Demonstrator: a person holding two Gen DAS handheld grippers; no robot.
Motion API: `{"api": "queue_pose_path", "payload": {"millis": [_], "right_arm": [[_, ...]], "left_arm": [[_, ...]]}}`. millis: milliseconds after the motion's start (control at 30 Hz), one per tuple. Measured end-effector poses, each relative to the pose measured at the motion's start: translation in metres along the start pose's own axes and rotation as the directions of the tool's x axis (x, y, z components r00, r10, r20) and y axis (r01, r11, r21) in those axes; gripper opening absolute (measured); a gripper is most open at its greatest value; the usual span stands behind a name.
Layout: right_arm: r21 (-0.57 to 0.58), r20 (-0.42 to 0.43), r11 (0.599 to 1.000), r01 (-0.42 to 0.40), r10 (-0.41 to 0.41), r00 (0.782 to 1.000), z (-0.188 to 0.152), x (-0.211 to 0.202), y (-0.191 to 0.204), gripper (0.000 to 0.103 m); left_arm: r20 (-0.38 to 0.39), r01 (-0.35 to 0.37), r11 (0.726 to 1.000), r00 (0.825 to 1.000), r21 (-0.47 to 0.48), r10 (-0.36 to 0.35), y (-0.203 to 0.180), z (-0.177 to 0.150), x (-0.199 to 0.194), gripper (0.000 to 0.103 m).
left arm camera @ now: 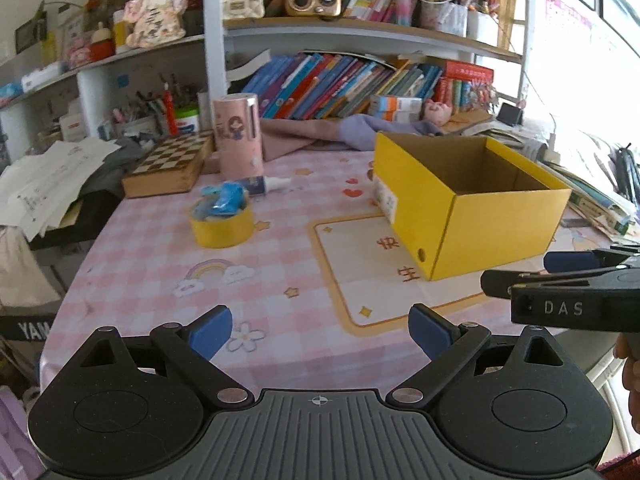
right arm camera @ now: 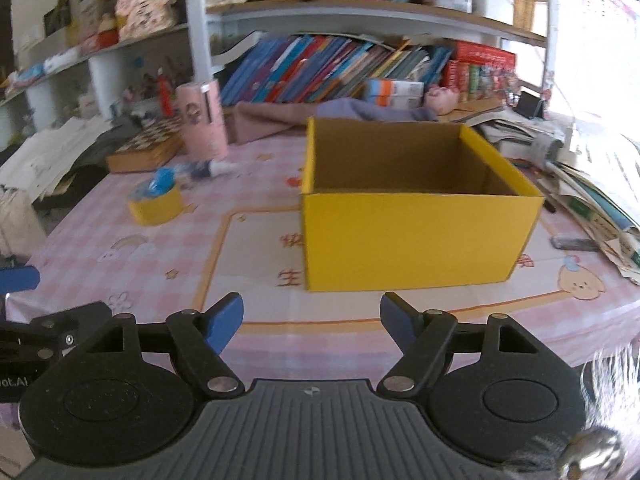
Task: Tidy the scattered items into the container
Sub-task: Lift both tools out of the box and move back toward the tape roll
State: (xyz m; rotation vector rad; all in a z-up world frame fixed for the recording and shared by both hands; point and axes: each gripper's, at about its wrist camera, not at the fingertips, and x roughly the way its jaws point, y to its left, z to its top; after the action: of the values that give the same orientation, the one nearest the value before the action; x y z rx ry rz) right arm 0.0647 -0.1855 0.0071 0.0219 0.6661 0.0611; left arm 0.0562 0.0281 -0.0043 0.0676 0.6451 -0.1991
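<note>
**Scattered items still out, yellow box waiting open**

Left hand-held gripper [left arm camera: 320, 334]: fingers spread wide, nothing between the blue pads [left arm camera: 212, 334]. Held low over the near edge of the table [left arm camera: 132, 280], level, aimed across the pink checked cloth. Right hand-held gripper [right arm camera: 312, 322]: likewise spread and empty, low over the near edge, pointed square at the front wall of the yellow box [right arm camera: 416, 240]. Seen from the left wrist view, just beside on the right, side-on, roughly level with it.

Yellow box [left arm camera: 492, 232] standing upright on the printed mat, top open, inside apparently bare as far as visible. Probably set centre-right to give both sides a short drop.

Further out, left of the box and well apart from it: yellow tape roll [left arm camera: 221, 226] lying flat, a crumpled blue wrapper [left arm camera: 224, 200] sitting in its core. Just behind, a small tube [left arm camera: 262, 185] on its side. Pink cylinder [left arm camera: 239, 136] upright behind that, touching or nearly touching a chessboard box [left arm camera: 170, 168].

Judged: nothing yet gathered; both poses read as a ready stance before the first reach. Tape roll likely the left side's nearest pick.
</note>
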Motion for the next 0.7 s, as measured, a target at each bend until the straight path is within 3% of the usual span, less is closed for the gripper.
{"api": "queue_pose_path", "payload": {"millis": [500,700], "right_arm": [[-0.094,-0.035,0.991,-0.095,0.092,0.995,0.006,0.008,0.044,0.079],[-0.141,-0.047,0.981,-0.136,0.131,0.990,0.009,0.015,0.061,0.080]], "left_arm": [[-0.010,-0.096,0.994,0.995,-0.058,0.096,0.031,-0.010,-0.014,0.097],[-0.009,-0.127,0.987,0.992,-0.098,0.126,0.044,-0.011,-0.015,0.102]]}}
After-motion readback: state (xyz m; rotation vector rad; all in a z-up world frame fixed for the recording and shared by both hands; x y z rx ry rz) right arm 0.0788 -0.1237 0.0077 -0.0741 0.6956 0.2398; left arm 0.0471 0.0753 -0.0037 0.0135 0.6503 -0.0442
